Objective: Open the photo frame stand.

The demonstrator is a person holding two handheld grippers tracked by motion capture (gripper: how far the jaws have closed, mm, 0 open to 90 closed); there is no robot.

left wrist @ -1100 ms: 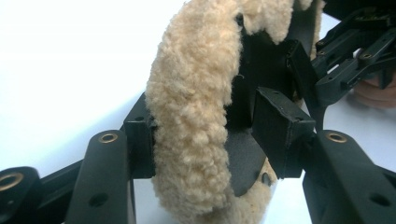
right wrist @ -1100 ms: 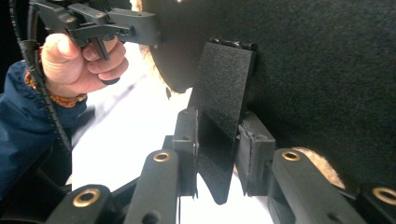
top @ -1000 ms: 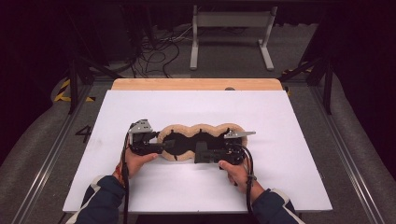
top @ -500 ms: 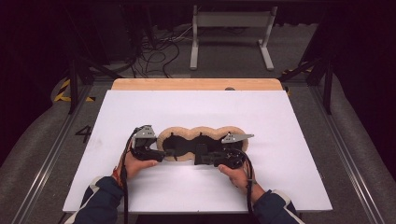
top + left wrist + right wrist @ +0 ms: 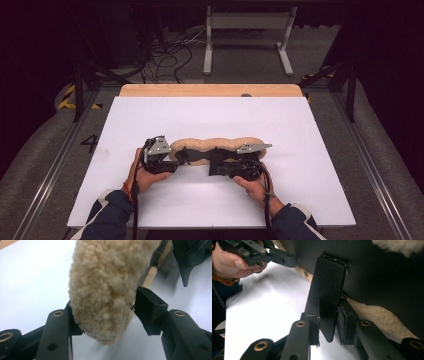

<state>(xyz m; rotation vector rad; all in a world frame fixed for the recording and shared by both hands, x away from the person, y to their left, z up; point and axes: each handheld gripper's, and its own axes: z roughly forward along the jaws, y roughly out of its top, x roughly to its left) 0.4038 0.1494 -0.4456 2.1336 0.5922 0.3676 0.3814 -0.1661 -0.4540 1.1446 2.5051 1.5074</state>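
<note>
A long tan fleece pad (image 5: pixel 220 145) with a black backing lies across the middle of the white board (image 5: pixel 200 115). My left gripper (image 5: pixel 177 159) is at its left end. In the left gripper view the fluffy end (image 5: pixel 107 290) sits between the jaws of my left gripper (image 5: pixel 107 315), which have just been closing, and the pads press on it. My right gripper (image 5: pixel 215 167) is at the pad's near side. In the right gripper view my right gripper (image 5: pixel 328 320) is shut on a black strap (image 5: pixel 328 282) that hangs from the black backing (image 5: pixel 382 277).
The board rests on a wooden table top (image 5: pixel 210 90) whose far edge shows. Beyond it, cables (image 5: pixel 165 55) and a white frame (image 5: pixel 247 30) are on the dark floor. Metal rails (image 5: pixel 55 165) run along both sides. The left hand (image 5: pixel 234 262) appears in the right gripper view.
The pad now looks flatter and narrower from above than a second ago. My left gripper has shifted slightly toward the person. The right gripper has kept still on the strap.
</note>
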